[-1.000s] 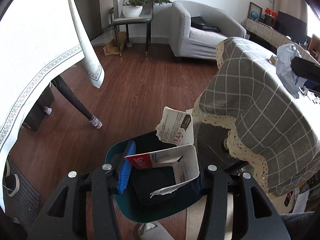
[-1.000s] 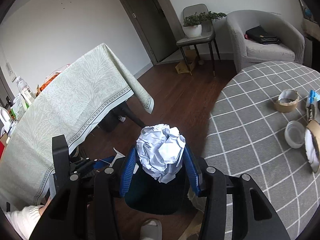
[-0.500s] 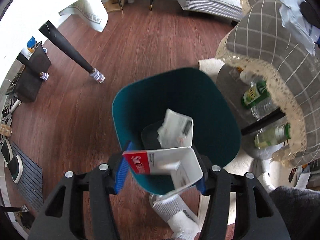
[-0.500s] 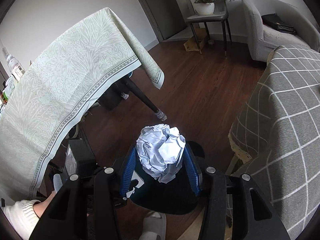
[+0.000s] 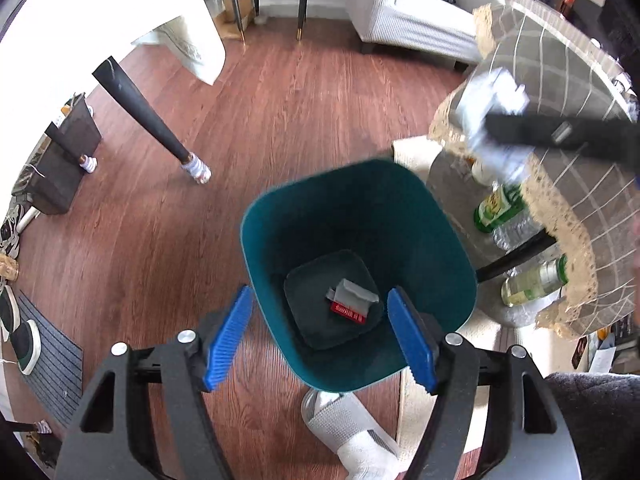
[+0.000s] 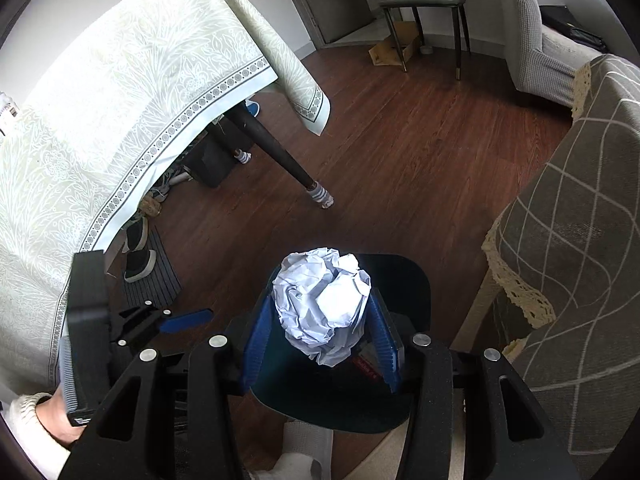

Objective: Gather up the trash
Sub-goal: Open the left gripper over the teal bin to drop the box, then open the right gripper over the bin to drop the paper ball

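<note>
Fingers of the left gripper (image 5: 320, 338) are standing wide and empty over the one teal bin (image 5: 256, 248), one torn carton (image 5: 352, 302) lying inside, while the right gripper (image 6: 321, 340) is pinching one crumpled paper ball (image 6: 322, 304) directly above that bin's mouth.
</note>
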Demonstrator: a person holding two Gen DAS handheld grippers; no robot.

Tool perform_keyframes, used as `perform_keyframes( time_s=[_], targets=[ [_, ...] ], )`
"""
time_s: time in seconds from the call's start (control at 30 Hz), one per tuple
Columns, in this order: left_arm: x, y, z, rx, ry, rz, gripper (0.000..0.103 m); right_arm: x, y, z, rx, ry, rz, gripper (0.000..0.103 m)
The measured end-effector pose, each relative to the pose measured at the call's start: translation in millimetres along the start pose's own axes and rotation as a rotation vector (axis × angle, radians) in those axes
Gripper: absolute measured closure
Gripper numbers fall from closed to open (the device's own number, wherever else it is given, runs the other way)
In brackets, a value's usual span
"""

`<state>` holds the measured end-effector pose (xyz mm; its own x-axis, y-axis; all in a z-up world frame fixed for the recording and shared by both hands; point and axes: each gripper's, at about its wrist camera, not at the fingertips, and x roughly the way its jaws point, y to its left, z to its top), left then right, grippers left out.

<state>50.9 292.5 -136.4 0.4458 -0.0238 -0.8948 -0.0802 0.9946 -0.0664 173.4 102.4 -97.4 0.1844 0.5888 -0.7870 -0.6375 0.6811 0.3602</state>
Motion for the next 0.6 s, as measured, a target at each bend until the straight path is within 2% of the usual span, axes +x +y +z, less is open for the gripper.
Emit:
perform_keyframes(
  time_s=[0.33,0.5,0.6],
  targets=[
    [-47,10,12,-0.040,-0.170,-0.001,0.032,45,-1,-10,0.003,0.107,-0.026,0.055],
    [-63,20,18,-0.083,-0.227,-0.018,0.045,73,4,-19,-0.016,0.181,-0.036,0.055],
    [-67,24,22,-0.096,-0.237,-0.033,0.057,89,8,-25,-0.036,0.225,-0.050,0.055]
  ],
)
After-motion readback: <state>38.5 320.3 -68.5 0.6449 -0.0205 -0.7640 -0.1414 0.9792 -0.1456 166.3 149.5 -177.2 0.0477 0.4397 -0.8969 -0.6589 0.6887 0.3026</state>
